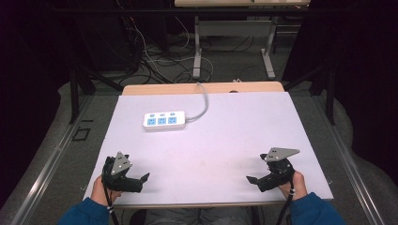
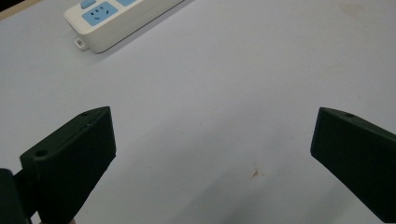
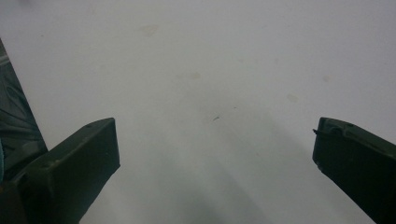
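A white power strip (image 1: 164, 120) with three blue sockets lies on the white table top (image 1: 225, 136), left of centre toward the far side; its grey cable runs off the back edge. In the left gripper view the strip's end (image 2: 109, 18) sits at the top left. My left gripper (image 1: 143, 179) rests near the front left corner, open, jaws wide apart over bare table (image 2: 212, 135). Near the front right corner my right gripper (image 1: 251, 179) is also open, with nothing between its jaws (image 3: 215, 140).
A wooden strip (image 1: 202, 87) edges the table's far side. Beyond it are tangled cables (image 1: 155, 61) on the floor and the metal legs of another table (image 1: 197, 51). Small stains mark the table surface (image 2: 254, 172).
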`<state>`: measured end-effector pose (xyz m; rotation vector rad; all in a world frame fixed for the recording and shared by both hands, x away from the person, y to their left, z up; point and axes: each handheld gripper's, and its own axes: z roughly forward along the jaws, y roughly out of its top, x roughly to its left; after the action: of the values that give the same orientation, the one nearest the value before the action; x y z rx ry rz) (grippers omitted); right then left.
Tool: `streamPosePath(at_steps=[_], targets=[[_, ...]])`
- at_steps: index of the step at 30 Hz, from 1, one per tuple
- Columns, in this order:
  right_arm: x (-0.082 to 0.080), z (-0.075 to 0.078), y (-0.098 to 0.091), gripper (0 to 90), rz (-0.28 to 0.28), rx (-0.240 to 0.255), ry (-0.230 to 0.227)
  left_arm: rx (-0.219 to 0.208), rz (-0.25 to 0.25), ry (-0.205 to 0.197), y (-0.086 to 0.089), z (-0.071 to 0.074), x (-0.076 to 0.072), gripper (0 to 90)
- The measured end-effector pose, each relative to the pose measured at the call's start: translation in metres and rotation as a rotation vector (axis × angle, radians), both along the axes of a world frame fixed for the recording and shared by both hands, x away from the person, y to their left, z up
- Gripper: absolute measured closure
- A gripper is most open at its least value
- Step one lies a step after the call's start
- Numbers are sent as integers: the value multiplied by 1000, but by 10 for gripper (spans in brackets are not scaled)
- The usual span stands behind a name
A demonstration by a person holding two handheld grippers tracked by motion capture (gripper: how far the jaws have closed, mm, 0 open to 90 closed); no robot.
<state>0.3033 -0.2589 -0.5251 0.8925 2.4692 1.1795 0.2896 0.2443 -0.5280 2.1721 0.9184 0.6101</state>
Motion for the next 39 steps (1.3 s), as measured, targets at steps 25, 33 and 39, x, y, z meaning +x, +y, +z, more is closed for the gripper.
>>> streamPosePath(at_steps=[25,33,39], targets=[[1,-2,0,5,-4,1,14,54,-10,9,-11,0,11,0],[3,-2,0,5,6,-7,2,55,4,5,-13,1,16,0],[2,-2,1,7,-11,-6,9,56,10,-6,-15,1,20,0]])
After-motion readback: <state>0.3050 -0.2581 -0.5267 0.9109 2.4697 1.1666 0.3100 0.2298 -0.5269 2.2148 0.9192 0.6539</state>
